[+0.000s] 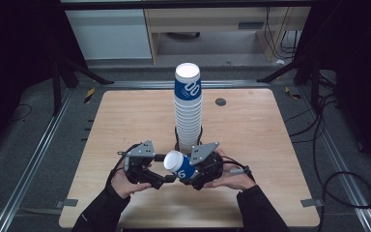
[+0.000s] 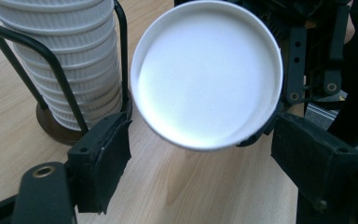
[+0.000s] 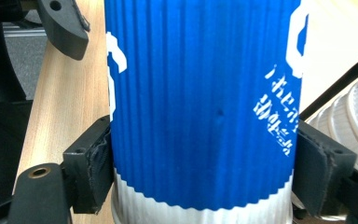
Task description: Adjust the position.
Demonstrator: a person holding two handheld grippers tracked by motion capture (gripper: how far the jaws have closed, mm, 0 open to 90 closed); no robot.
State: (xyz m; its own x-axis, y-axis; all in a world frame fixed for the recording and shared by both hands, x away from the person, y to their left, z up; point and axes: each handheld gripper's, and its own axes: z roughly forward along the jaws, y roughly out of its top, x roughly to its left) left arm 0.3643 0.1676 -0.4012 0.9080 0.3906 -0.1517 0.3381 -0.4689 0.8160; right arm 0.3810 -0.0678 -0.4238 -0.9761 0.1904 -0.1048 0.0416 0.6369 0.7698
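While my right claw (image 1: 186,175) is clamping the blue cup (image 1: 179,165) above the table (image 1: 251,145), mouth pointing left, my left claw (image 1: 166,180) is standing open, facing its rim.

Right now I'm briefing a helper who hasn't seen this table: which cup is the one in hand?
On the wooden table a tall cup stack stands in a black wire holder. In front of it, the right gripper clamps a single blue cup, tipped sideways, unlike the upright stacked ones.
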